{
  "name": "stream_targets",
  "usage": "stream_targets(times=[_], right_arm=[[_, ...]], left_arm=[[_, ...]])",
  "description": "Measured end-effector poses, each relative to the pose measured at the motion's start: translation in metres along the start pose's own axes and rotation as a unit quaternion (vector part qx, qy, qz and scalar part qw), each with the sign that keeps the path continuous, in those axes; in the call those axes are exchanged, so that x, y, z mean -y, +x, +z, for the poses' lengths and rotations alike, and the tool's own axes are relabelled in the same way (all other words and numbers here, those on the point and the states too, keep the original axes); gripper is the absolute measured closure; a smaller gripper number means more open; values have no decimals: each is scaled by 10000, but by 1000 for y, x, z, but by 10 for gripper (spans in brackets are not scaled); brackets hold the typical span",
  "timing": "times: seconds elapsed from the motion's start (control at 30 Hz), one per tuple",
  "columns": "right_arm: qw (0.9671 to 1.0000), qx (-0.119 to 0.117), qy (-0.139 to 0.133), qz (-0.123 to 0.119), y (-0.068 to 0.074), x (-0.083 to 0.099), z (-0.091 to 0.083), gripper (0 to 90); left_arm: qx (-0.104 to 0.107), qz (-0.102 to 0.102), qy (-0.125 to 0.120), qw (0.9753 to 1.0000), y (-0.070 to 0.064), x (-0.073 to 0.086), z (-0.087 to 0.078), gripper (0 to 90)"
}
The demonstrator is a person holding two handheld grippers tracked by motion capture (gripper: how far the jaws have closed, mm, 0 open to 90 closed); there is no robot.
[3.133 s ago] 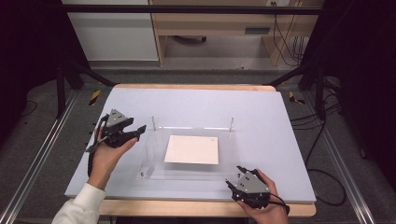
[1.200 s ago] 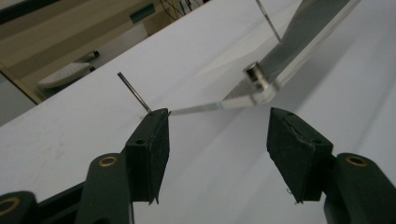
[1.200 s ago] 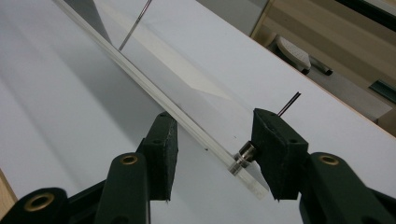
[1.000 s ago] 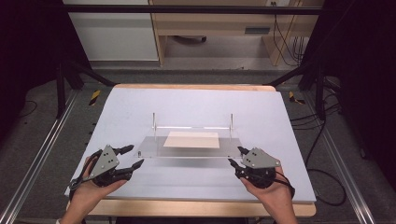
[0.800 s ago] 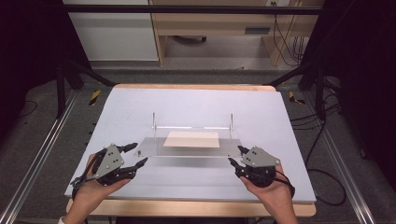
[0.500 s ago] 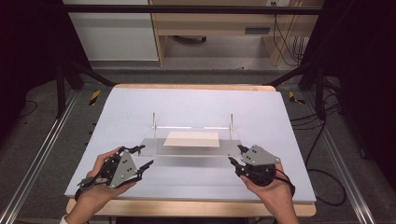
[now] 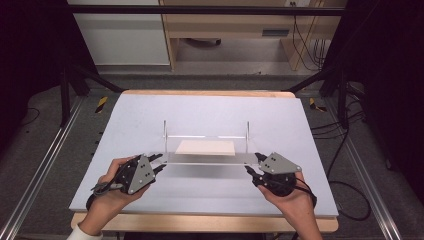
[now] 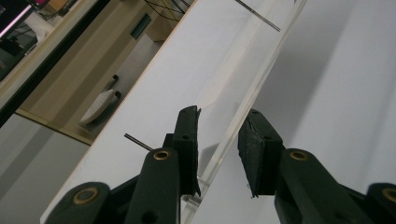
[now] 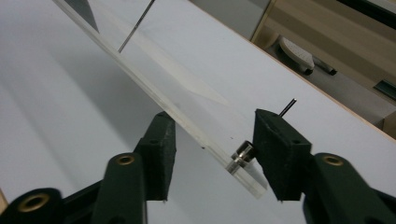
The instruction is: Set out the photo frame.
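White table (image 7: 150, 115), one clear acrylic stand (image 7: 205, 159), two tongs (image 7: 156, 164) (image 7: 254, 167) apart astride its ends.

No readable txt, labels or nos. anywhere.

Both forearms in low; left gripper (image 7: 159, 163) and right gripper (image 7: 252, 167) point inward, jaws parted, hands wrapped behind.
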State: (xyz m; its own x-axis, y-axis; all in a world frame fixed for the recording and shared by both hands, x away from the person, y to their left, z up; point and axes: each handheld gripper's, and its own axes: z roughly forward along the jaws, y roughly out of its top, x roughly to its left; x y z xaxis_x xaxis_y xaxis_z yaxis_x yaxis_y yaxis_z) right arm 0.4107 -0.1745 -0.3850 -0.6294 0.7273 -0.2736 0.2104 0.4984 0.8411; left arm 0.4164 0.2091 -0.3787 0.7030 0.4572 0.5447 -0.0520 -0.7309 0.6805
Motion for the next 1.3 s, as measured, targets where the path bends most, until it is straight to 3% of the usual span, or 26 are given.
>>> stream_targets(times=[0.13, 0.27, 0.43, 0.77, 1.3], right_arm=[[10000, 28, -48, 47, -10, 4, 1, 476], [10000, 32, -71, 19, -18, 7, 3, 553], [9999, 1, -118, -82, -26, 2, 10, 569], [10000, -9, -68, -34, -37, -10, 15, 580], [9990, 59, -345, 270, -71, -37, 31, 589]], left_arm=[[55, -59, 24, 10000, 7, -4, 0, 680], [58, -126, 38, 9999, 13, -8, 1, 675], [68, -164, 30, 9998, 21, -12, 2, 668], [131, -267, -22, 9996, 37, -19, 5, 653], [282, -419, -25, 9987, 95, -42, 24, 609]])
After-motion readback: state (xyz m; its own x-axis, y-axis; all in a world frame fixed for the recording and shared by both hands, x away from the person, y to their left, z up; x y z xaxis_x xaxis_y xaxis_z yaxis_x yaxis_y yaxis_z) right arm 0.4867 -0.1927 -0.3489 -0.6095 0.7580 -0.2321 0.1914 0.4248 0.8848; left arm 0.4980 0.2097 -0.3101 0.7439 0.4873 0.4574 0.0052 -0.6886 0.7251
